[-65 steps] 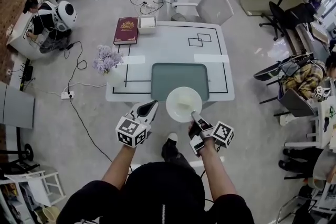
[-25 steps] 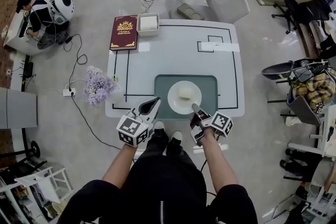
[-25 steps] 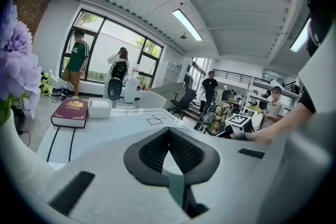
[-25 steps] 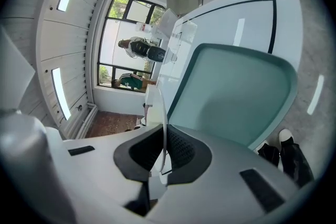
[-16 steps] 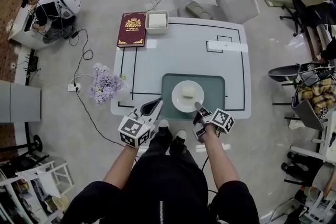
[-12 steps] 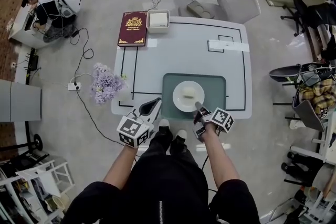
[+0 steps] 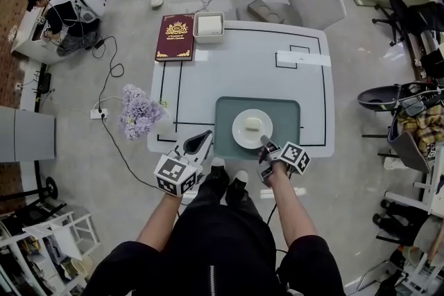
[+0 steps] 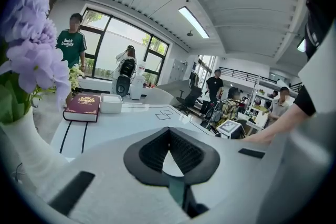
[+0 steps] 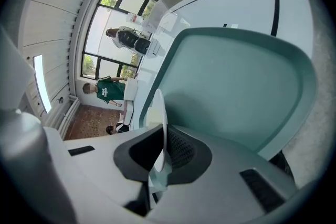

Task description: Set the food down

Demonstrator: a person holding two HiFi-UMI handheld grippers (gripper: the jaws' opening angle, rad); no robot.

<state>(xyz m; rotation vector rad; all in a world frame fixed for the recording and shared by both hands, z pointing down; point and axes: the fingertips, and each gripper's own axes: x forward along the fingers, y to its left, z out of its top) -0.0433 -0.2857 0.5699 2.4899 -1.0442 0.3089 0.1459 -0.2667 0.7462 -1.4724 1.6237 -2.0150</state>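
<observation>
The right tongs (image 7: pixel 264 143), in the head view, clench the rim of the plate (image 7: pixel 243 134) of food (image 7: pixel 253 125) over the green mat (image 7: pixel 286 114). The left gripper view shows the left tongs (image 8: pixel 168 131) closed and empty. The right gripper view shows the plate edge-on between the jaws.

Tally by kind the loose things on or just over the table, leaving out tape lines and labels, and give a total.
book: 1
white box: 1
green mat: 1
plate: 1, gripped by the right tongs
piece of food: 1
vase of flowers: 1
Total: 6
</observation>
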